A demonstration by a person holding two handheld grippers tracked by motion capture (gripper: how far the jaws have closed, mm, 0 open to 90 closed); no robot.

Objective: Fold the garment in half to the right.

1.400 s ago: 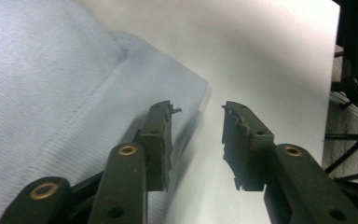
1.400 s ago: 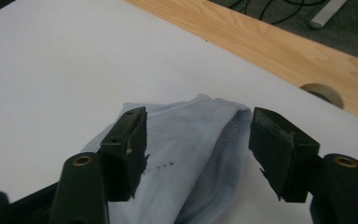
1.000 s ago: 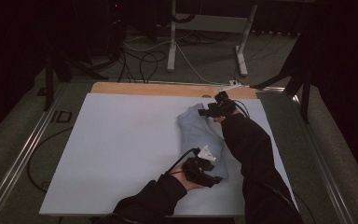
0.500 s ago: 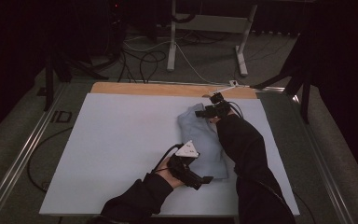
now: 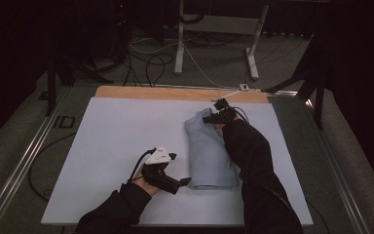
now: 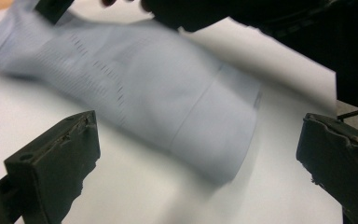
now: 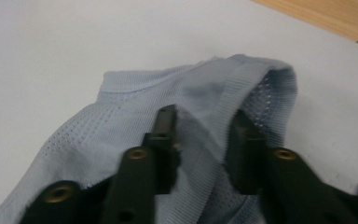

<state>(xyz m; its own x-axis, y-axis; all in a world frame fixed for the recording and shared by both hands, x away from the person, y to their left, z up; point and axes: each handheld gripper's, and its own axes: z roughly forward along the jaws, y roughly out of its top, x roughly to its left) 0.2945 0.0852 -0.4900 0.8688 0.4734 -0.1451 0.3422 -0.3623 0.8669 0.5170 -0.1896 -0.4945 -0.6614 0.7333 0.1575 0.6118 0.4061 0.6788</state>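
A pale blue garment [image 5: 208, 153] lay folded into a long strip on the right half of the white worktop [image 5: 117, 131], so the folding looked partly done. The right tool [image 5: 213, 117] sat at the garment's far end, its jaws narrow with a ridge of fabric between them, though a firm pinch could not be told. The left tool [image 6: 200, 154], jaws wide and empty, faced the near hem, so another fold seemed left.
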